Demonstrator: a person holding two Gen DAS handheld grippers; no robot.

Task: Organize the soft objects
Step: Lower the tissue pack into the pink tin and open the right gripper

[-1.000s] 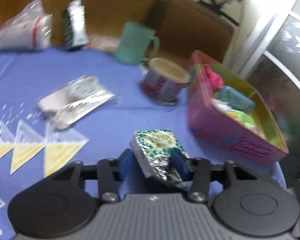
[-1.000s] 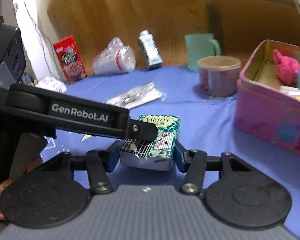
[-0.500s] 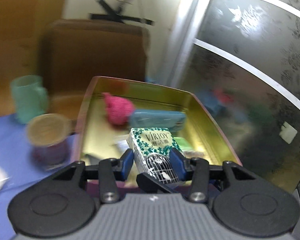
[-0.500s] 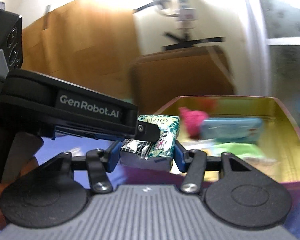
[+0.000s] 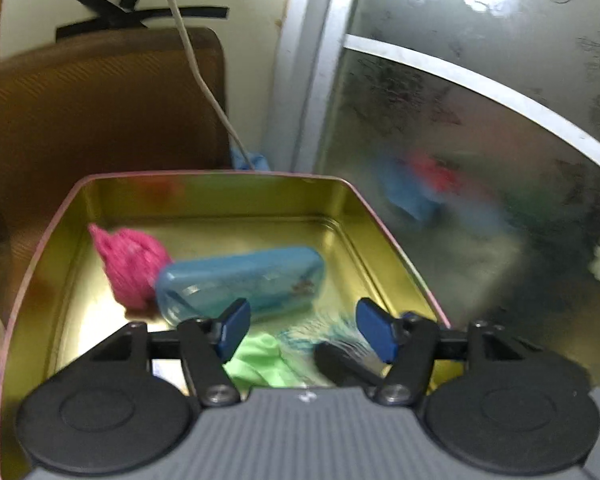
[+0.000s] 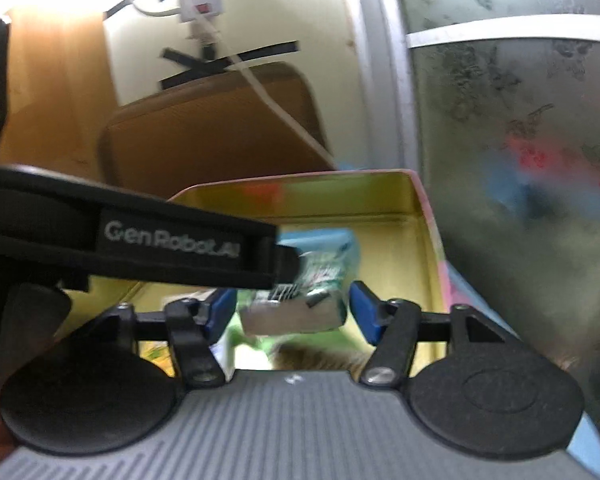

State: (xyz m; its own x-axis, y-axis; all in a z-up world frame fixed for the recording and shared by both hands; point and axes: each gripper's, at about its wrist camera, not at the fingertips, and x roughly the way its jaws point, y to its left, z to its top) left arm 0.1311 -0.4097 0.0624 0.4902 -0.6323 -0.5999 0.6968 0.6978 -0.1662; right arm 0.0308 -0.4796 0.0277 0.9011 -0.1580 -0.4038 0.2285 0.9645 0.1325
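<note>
The left gripper (image 5: 302, 334) is held over the open tin box (image 5: 40, 248), with its blue pads (image 5: 233, 328) spread wide and nothing clamped between them. Inside the gold-lined box, a pink knitted item (image 5: 130, 270) is seen at the back left, touching a blue case (image 5: 240, 280) that lies across the middle; a light green soft piece (image 5: 260, 364) lies nearer, just under the left pad. A blurred streak of green and white is visible between the pads in the left wrist view, and its outline cannot be made out there. In the right wrist view, the tissue pack (image 6: 300, 300), printed green and white with a silvery end, is seen blurred between the parted pads of the right gripper (image 6: 292, 314), above the box interior, with gaps on both sides; whether it is touched by either pad cannot be told. The black body of the left gripper crosses the left of that view. A brown chair back (image 6: 204, 128) stands behind the box.
</note>
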